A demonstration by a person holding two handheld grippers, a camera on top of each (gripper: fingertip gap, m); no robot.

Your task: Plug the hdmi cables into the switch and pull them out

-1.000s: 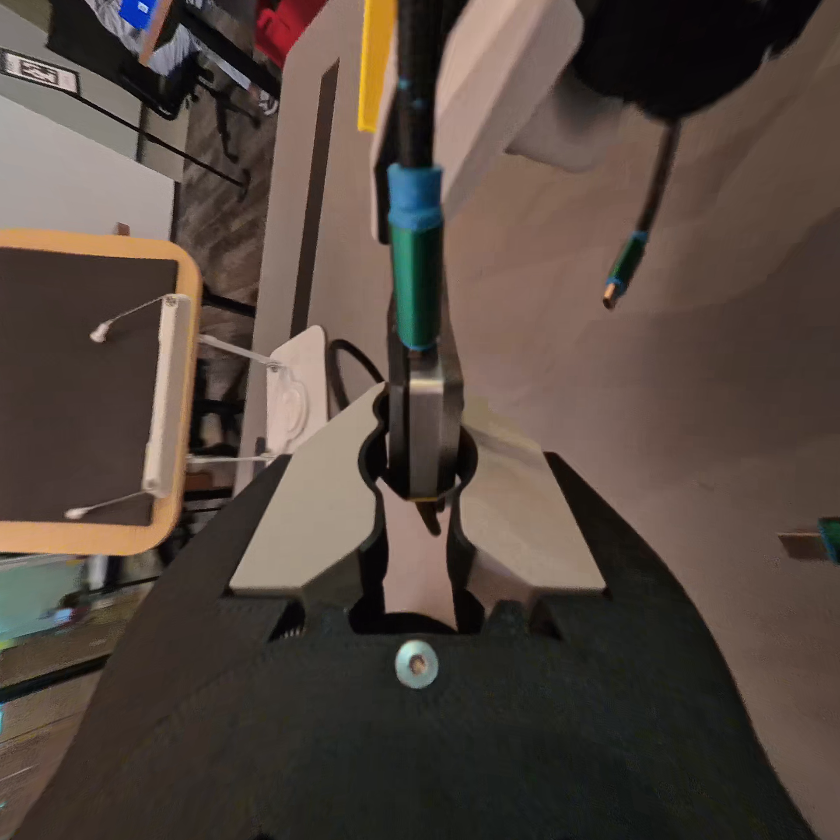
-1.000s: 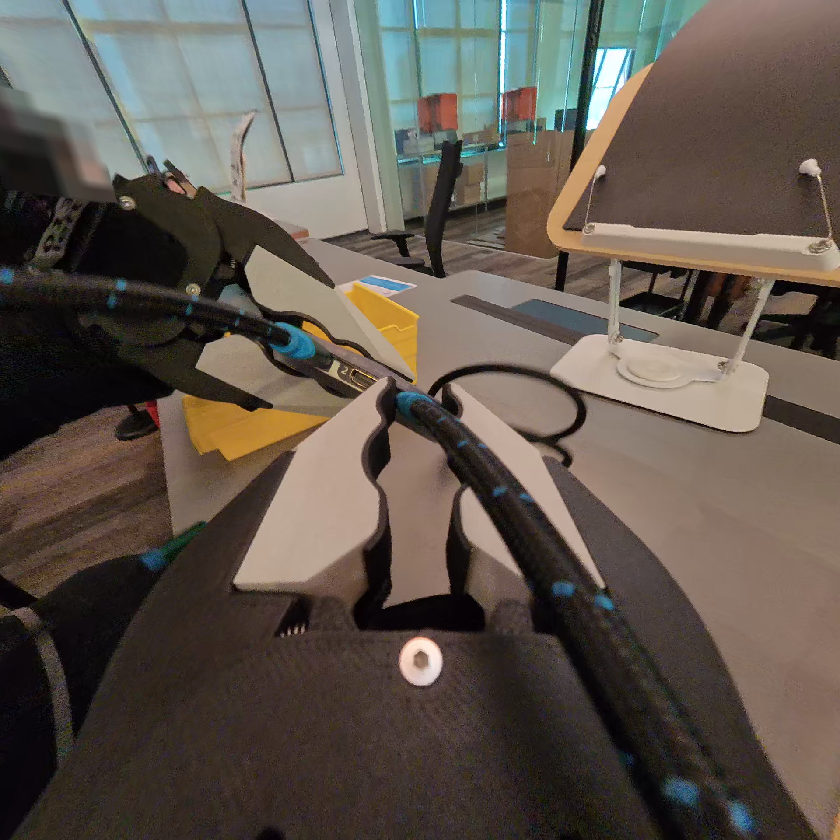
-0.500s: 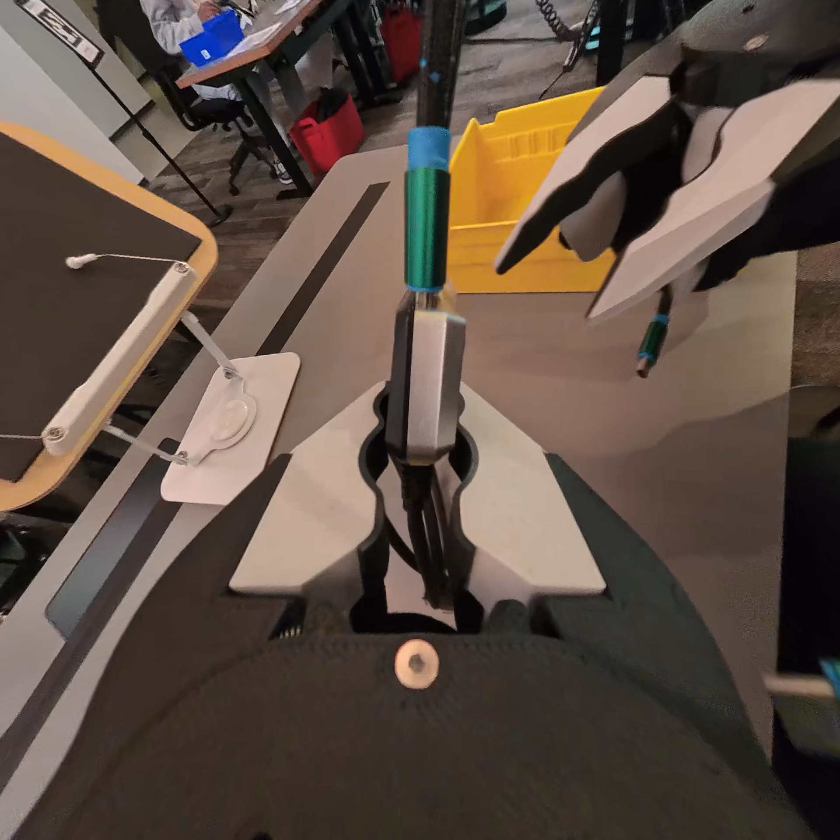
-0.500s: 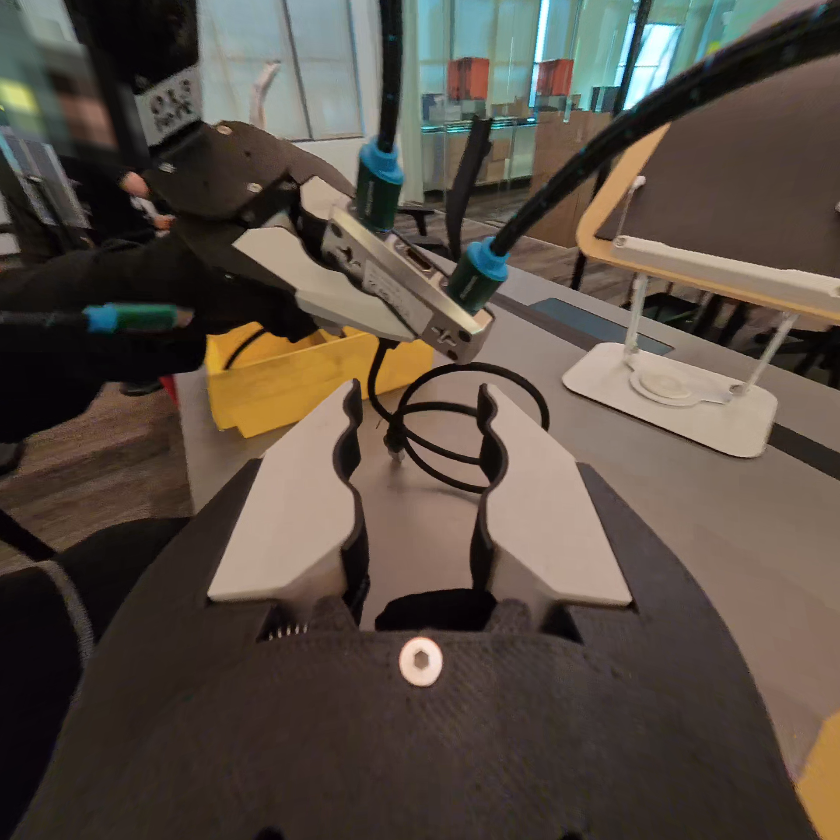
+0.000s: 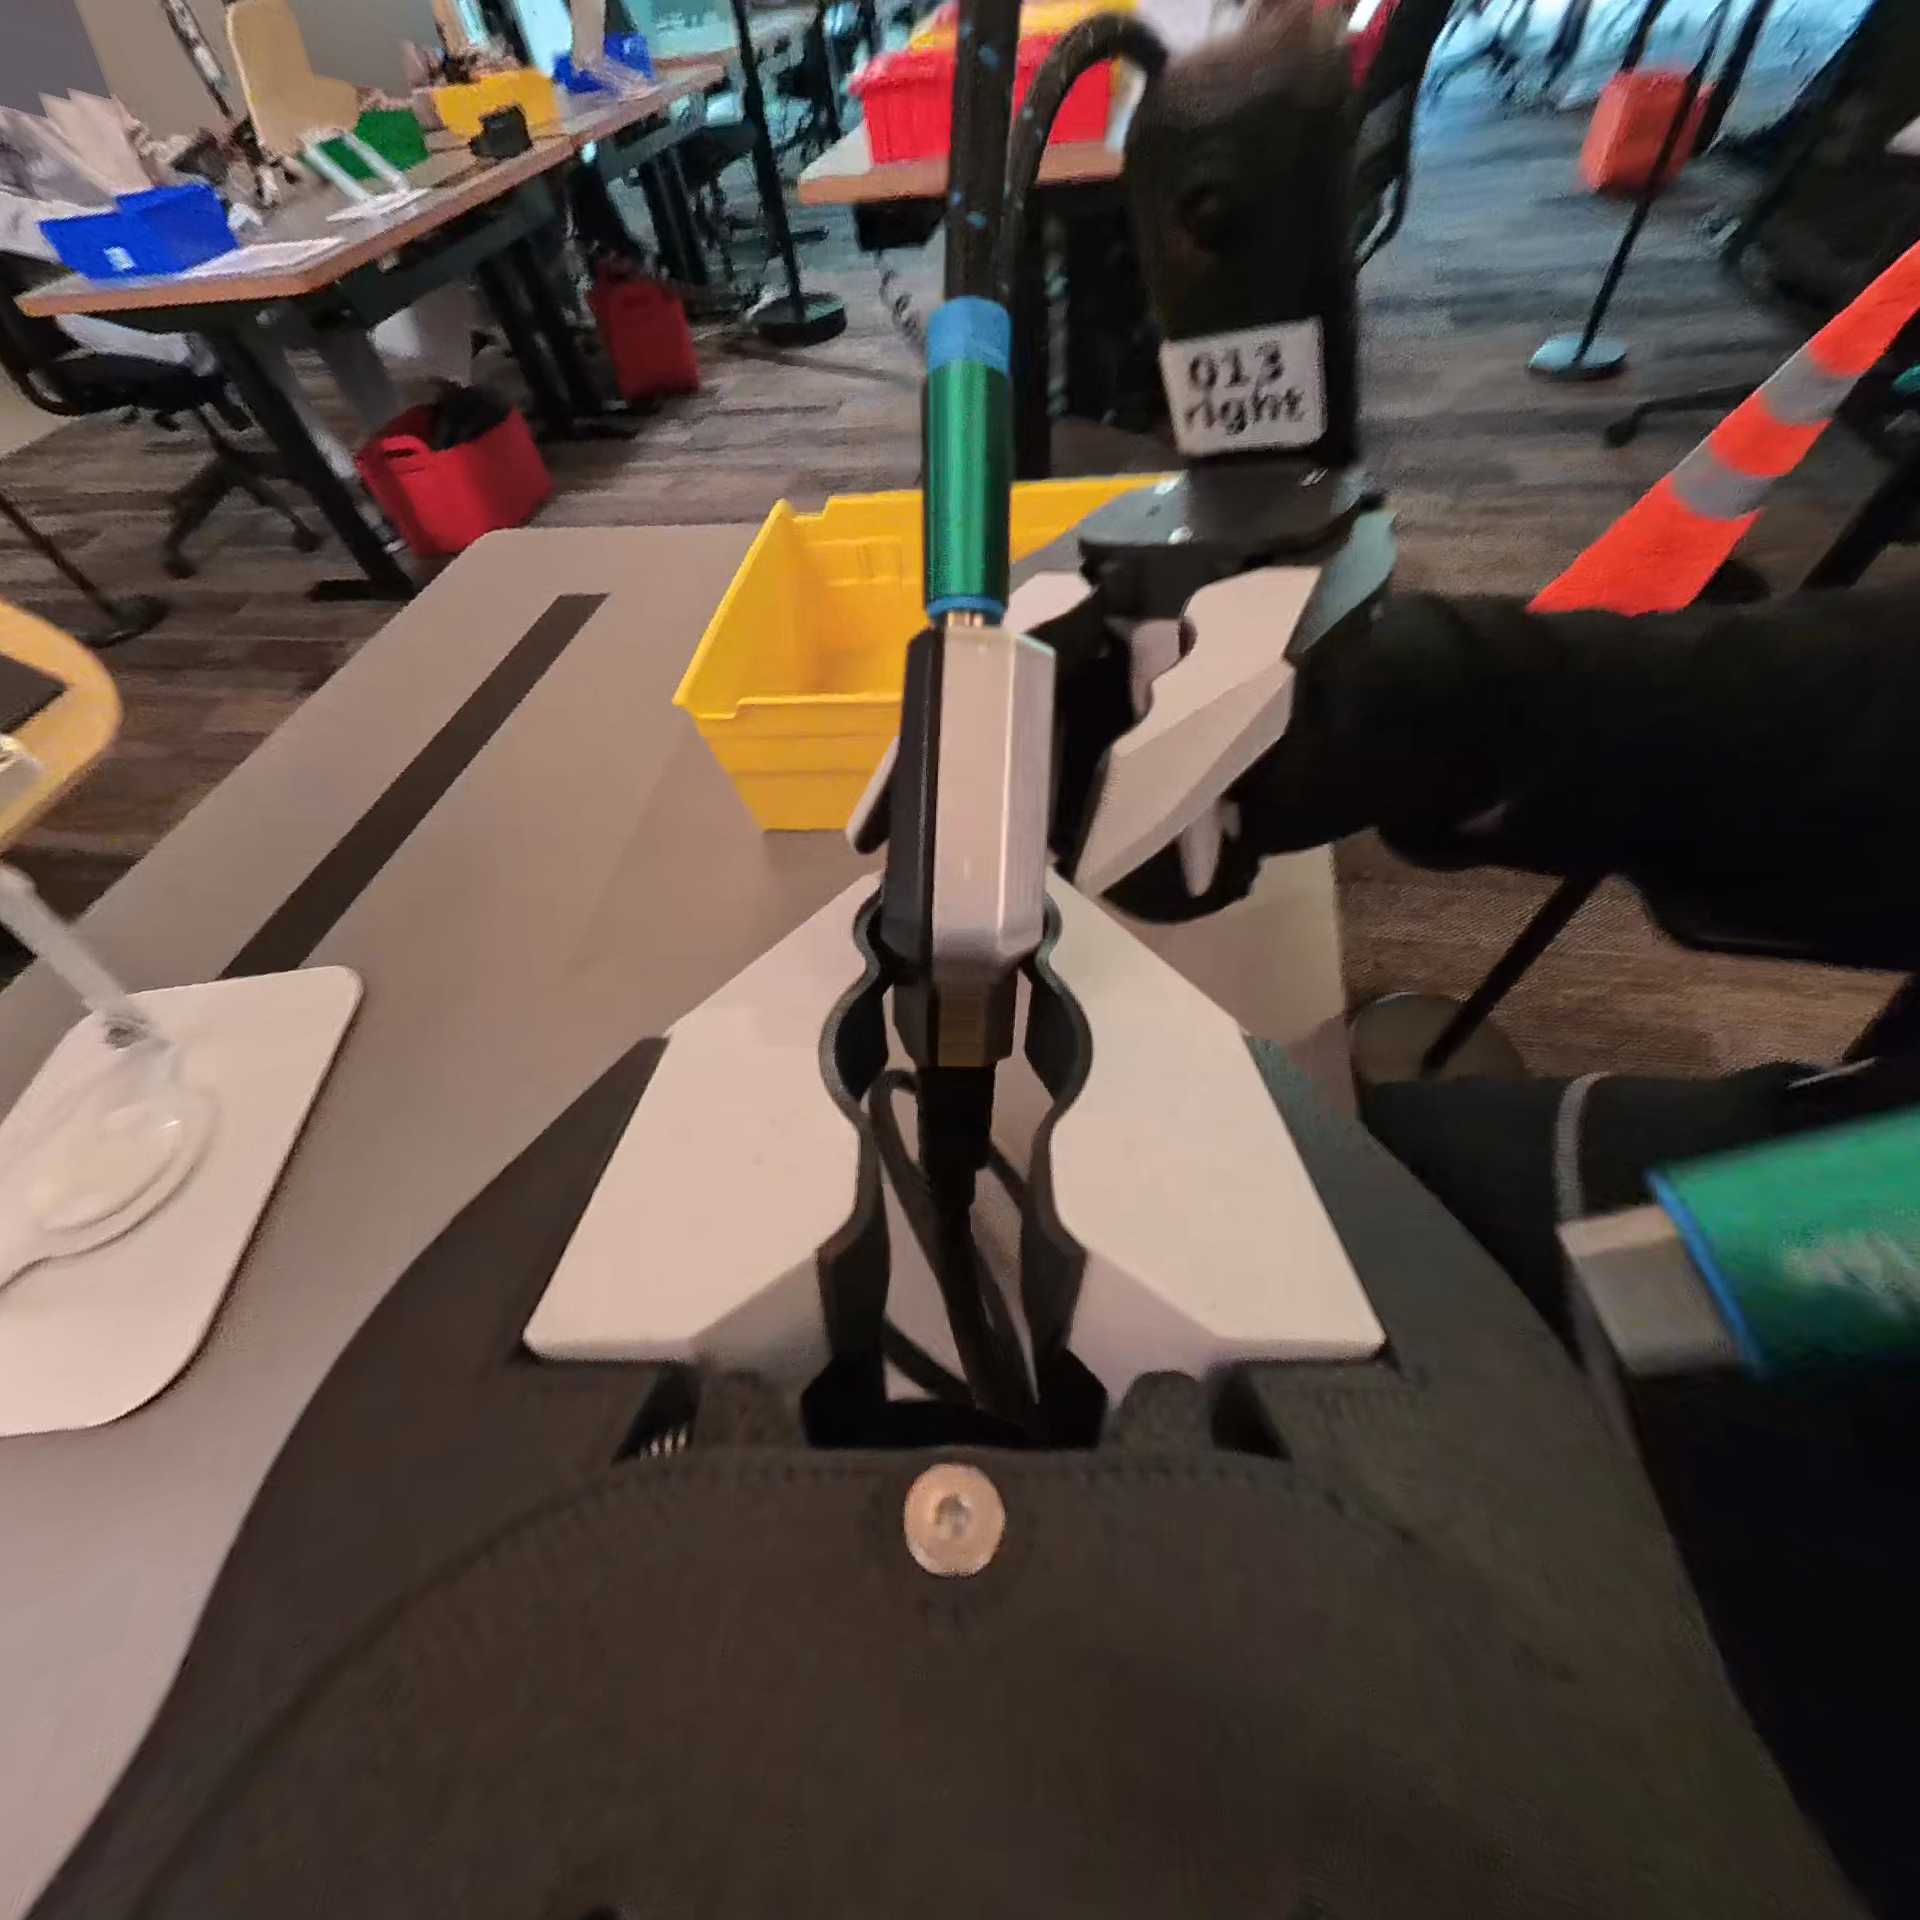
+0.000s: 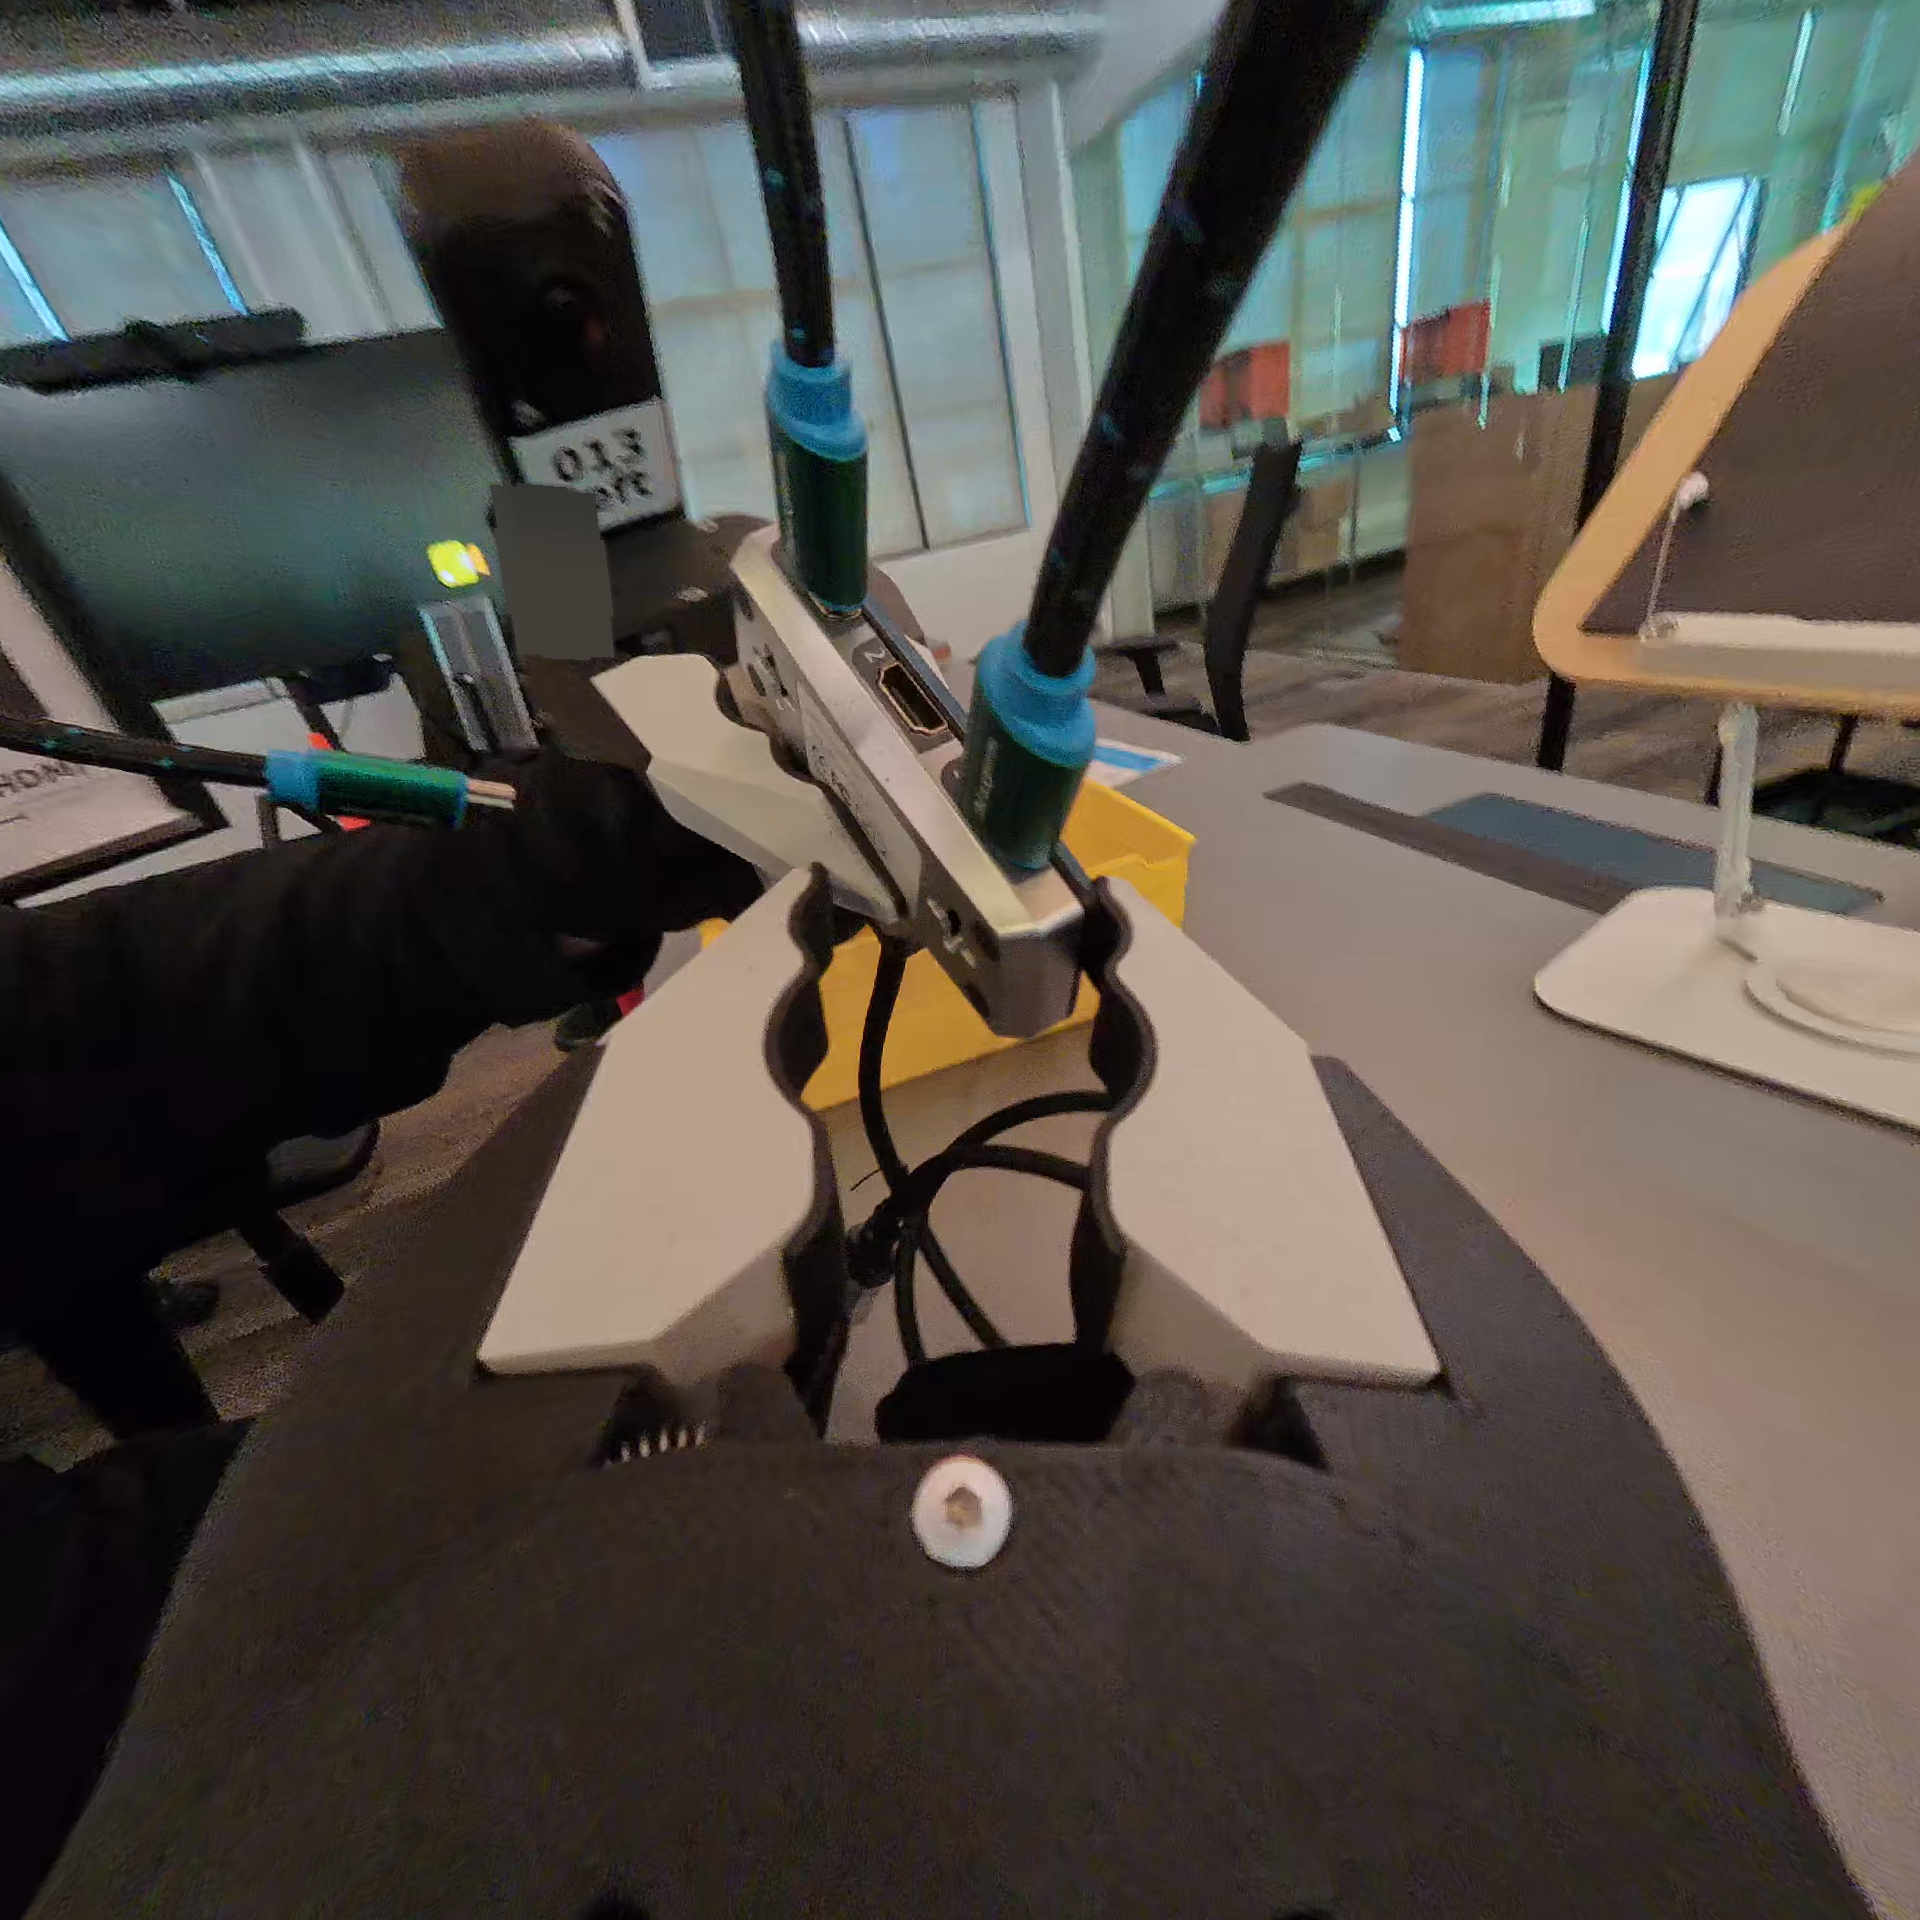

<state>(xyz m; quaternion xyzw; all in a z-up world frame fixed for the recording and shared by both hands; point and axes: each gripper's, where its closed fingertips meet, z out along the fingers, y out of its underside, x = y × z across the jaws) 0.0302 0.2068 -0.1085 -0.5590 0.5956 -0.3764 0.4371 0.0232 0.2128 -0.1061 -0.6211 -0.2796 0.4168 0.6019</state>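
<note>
Right gripper (image 6: 951,997) now nearer switch (image 6: 914,821); empty middle port seen only there

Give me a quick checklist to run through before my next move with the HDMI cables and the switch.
1. Switch held firm: ok. The left gripper is shut on its lower end.
2. Right gripper free for a cable: ok. It is open, holding nothing.
3. Far plug and near plug seated in the switch: ok by the look of them.
4. Middle port free: ok, it is empty.
5. Third plug lined up with that port: not ok. It is off to the side and points sideways.
6. What holds the third plug: cannot tell.
</note>
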